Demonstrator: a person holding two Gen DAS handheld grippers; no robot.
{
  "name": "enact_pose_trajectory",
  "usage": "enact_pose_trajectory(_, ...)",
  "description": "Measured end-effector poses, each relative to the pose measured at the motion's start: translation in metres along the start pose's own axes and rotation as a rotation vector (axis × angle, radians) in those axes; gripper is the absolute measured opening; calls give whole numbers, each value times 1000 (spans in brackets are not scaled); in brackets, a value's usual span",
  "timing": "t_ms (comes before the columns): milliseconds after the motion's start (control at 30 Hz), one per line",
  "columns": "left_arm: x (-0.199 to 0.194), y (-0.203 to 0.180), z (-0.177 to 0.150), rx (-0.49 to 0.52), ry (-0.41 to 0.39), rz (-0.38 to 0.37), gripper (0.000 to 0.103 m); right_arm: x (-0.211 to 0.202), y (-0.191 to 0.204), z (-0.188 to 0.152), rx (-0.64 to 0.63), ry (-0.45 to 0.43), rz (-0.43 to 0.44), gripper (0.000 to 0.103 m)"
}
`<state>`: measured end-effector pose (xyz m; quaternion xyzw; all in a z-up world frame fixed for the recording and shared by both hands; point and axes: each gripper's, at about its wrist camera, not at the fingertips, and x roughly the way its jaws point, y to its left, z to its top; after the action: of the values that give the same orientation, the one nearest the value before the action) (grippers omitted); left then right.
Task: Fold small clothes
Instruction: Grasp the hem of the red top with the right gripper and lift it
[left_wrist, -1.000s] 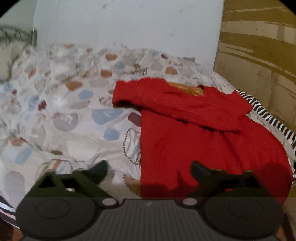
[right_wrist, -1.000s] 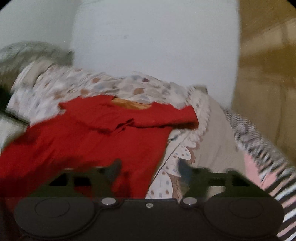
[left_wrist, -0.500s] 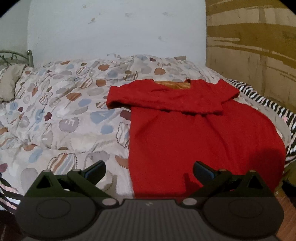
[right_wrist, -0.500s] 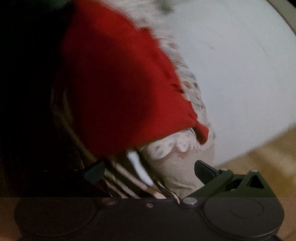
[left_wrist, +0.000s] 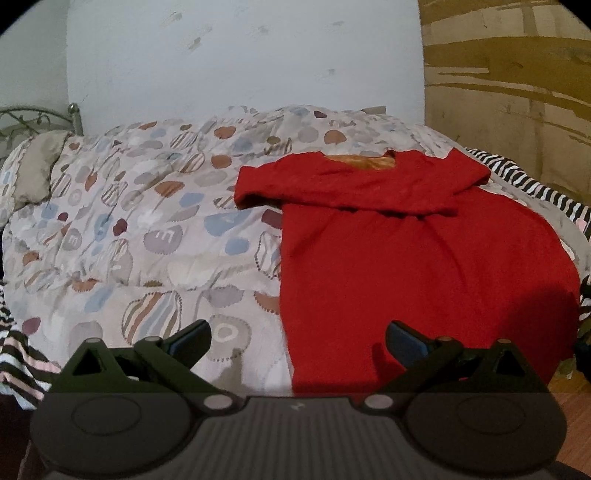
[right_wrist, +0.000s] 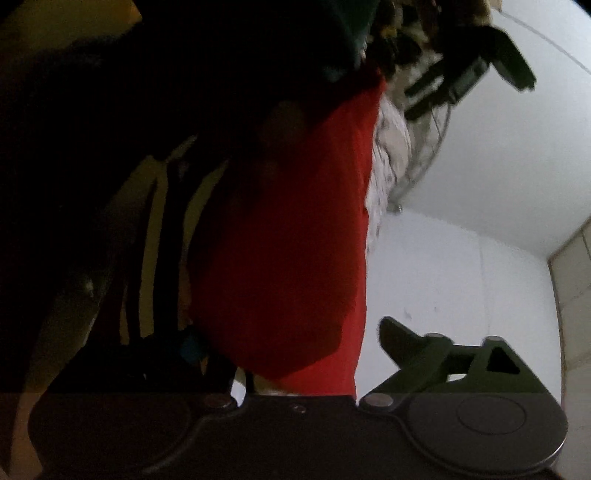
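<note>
A red garment (left_wrist: 413, 251) lies flat on the patterned duvet (left_wrist: 140, 229), neckline at the far end, both sleeves folded across the chest. My left gripper (left_wrist: 297, 339) is open and empty, held just short of the garment's near hem at the bed's front edge. The right wrist view is rolled on its side: the red garment (right_wrist: 295, 229) fills the middle, seen edge-on. My right gripper (right_wrist: 291, 336) is open and empty at the garment's side; its left finger is lost in shadow.
A black-and-white striped cloth (left_wrist: 535, 184) lies along the bed's right side, another at the left front corner (left_wrist: 22, 354). A pillow (left_wrist: 37, 166) and metal headboard (left_wrist: 29, 114) are far left. Wooden floor (left_wrist: 569, 391) at right. The other gripper (right_wrist: 476, 70) shows in the right view.
My left gripper has drawn back and settled at the front edge. My right gripper has swung away and rolled onto its side, low beside the bed. The garment has not moved.
</note>
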<state>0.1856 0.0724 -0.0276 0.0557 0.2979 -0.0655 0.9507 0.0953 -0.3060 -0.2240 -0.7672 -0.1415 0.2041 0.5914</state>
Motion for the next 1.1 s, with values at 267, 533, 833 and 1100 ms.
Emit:
enact_pose_trajectory(267,-5,-1,-4,-10,-20,-19,103,-32,-41,7,133,-112,84,9)
enact_pose_trajectory(533,-21,-13,-9,-14,-98,-138,103,-29,-176,0,750,10,181,6)
enact_pose_trajectory(833,-45,-41,-19,37,-233,-254,103,21,-301,-46,1361,110,239,5)
enact_pose_trajectory(1100,-31,-107,-22,133,-246,-177,103,65,-352,-54,1470,129,265,5)
